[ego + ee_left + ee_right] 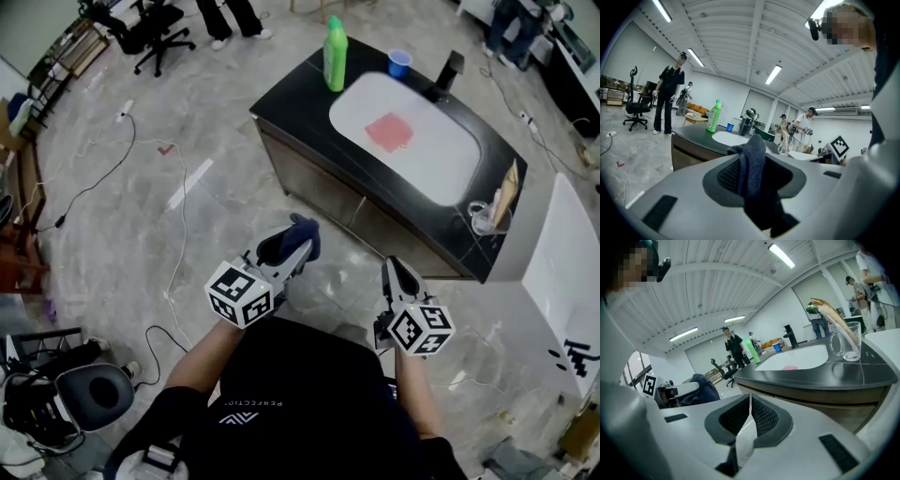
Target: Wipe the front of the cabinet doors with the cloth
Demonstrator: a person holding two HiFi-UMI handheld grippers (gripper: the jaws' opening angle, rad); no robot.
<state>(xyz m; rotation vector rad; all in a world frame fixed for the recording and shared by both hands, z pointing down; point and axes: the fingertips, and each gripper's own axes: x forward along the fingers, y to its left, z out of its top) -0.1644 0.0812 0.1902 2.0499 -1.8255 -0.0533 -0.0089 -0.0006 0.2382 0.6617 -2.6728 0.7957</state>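
The cabinet stands ahead of me with a black top and brown doors facing me. My left gripper is shut on a dark blue cloth, held in the air short of the doors. In the left gripper view the cloth bunches up between the jaws, with the cabinet front beyond it. My right gripper is shut with nothing in it, also short of the doors. The right gripper view shows its jaw tips touching and the cabinet front close ahead.
On the countertop are a white sink with a pink pad, a green bottle, a blue cup and a glass at the right end. Cables lie on the floor to the left. People stand in the background.
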